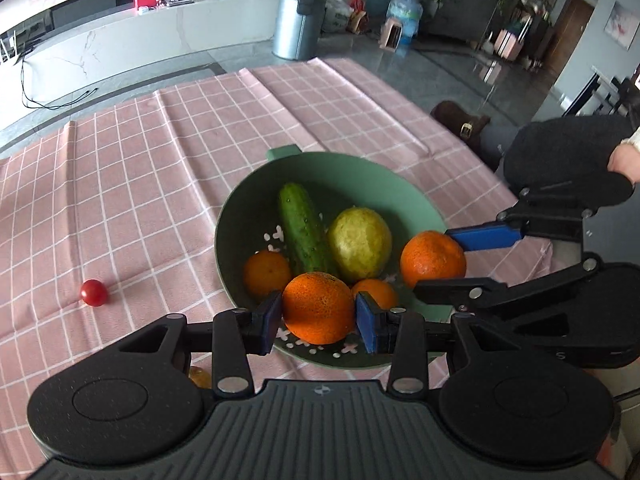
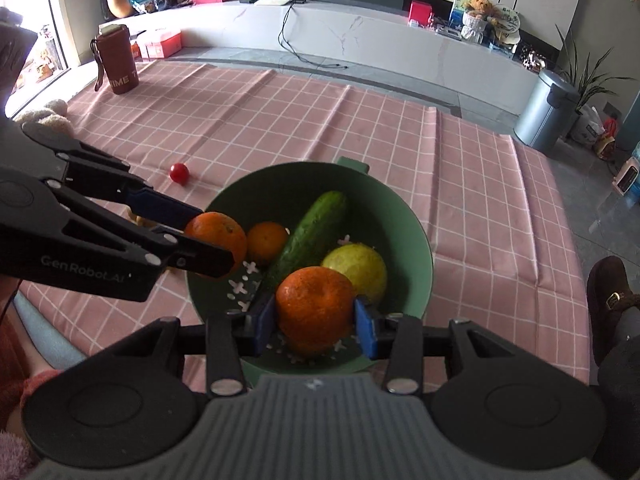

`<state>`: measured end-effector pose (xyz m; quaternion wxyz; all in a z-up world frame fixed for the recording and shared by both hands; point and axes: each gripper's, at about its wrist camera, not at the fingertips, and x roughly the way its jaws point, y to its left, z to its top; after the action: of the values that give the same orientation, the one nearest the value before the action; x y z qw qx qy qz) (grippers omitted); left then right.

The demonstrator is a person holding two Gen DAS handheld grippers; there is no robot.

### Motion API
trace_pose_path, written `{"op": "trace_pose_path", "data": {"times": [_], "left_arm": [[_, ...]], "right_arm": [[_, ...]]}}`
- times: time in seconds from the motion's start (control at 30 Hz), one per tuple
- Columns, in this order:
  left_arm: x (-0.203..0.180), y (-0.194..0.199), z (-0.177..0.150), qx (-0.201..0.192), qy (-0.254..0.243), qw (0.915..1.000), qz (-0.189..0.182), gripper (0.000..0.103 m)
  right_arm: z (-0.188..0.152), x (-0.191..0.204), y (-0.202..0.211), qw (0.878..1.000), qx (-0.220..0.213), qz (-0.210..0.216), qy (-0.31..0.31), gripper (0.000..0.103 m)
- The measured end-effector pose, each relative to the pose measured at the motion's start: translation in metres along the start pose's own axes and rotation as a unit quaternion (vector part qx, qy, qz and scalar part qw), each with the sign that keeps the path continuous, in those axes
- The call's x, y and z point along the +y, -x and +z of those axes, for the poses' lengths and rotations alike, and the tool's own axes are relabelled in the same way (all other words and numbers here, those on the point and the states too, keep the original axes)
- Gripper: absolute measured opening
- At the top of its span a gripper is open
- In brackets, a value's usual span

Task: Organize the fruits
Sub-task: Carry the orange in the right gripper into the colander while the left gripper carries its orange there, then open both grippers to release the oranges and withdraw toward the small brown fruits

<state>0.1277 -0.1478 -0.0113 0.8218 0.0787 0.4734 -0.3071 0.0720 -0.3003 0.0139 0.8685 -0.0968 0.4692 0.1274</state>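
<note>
A pink checked tablecloth (image 1: pixel 168 168) covers the surface, and on it stands a green colander bowl (image 1: pixel 240 216) with flower-shaped holes in its floor and a small handle tab on its far rim. Inside the bowl lie one dark green, bumpy cucumber (image 1: pixel 302 228), set lengthwise with one end up against the far wall, one pale yellow-green round fruit (image 1: pixel 360 244) touching the cucumber's side, and two small oranges: one (image 1: pixel 266 272) on the cucumber's other side and one (image 1: pixel 376 290) partly hidden behind the held fruit. Two larger oranges are held above the bowl, which makes four oranges in all. The left gripper (image 1: pixel 319 318) has its blue-padded jaws clamped on one large orange (image 1: pixel 318 306) with a bright, pitted skin, over the near part of the bowl. The right gripper (image 2: pixel 316 320) grips the other large orange (image 2: pixel 314 304) the same way, over the bowl's near rim; in the left wrist view this orange (image 1: pixel 434 258) sits at the bowl's right edge between the blue pad and the black finger. A single red cherry tomato (image 1: pixel 94 292) rests on the cloth, well apart from the bowl. A maroon tumbler (image 2: pixel 118 60) stands upright near the cloth's far corner.
</note>
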Motion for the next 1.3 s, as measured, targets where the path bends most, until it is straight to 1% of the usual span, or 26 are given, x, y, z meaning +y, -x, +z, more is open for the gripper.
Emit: {"op": "trace_pose_path", "data": {"times": [0.1, 0.2, 0.37, 0.47, 0.6, 0.67, 0.8, 0.93, 0.97, 1.03, 1.27, 1.3], "left_arm": [[-0.008, -0.01, 0.004, 0.034, -0.034, 0.9986, 0.022, 0.045], [-0.017, -0.02, 0.007, 0.055, -0.067, 0.9954, 0.04, 0.045], [-0.031, -0.036, 0.007, 0.088, -0.122, 0.9851, 0.083, 0.045], [-0.034, -0.043, 0.006, 0.103, -0.143, 0.9801, 0.092, 0.045], [-0.03, -0.049, 0.008, 0.112, -0.145, 0.9795, 0.084, 0.045], [-0.029, -0.053, 0.009, 0.118, -0.148, 0.9784, 0.083, 0.046], [-0.031, -0.056, 0.006, 0.123, -0.165, 0.9754, 0.08, 0.046], [-0.031, -0.062, 0.008, 0.126, -0.157, 0.976, 0.083, 0.046], [-0.03, -0.064, 0.008, 0.126, -0.154, 0.9766, 0.082, 0.047], [-0.029, -0.065, 0.007, 0.123, -0.152, 0.9774, 0.081, 0.052], [-0.026, -0.061, 0.008, 0.104, -0.145, 0.9805, 0.082, 0.053], [-0.026, -0.059, 0.009, 0.1, -0.144, 0.981, 0.083, 0.057]], "right_arm": [[0.001, -0.005, -0.01, 0.999, 0.024, 0.004, 0.022, 0.039], [0.004, -0.006, -0.021, 0.998, 0.047, 0.002, 0.046, 0.039], [0.009, -0.007, -0.037, 0.994, 0.083, -0.006, 0.077, 0.039], [0.01, -0.007, -0.046, 0.991, 0.095, -0.005, 0.093, 0.039], [0.009, -0.008, -0.056, 0.989, 0.108, 0.006, 0.104, 0.04], [0.009, -0.01, -0.057, 0.988, 0.107, 0.01, 0.107, 0.04], [0.01, -0.013, -0.059, 0.985, 0.125, 0.014, 0.116, 0.04], [0.008, -0.019, -0.06, 0.986, 0.128, 0.017, 0.107, 0.041], [0.008, -0.02, -0.061, 0.986, 0.128, 0.018, 0.102, 0.041], [0.008, -0.021, -0.062, 0.987, 0.127, 0.018, 0.096, 0.041], [0.008, -0.015, -0.057, 0.987, 0.124, 0.01, 0.104, 0.042], [0.009, -0.014, -0.055, 0.987, 0.123, 0.009, 0.104, 0.043]]}}
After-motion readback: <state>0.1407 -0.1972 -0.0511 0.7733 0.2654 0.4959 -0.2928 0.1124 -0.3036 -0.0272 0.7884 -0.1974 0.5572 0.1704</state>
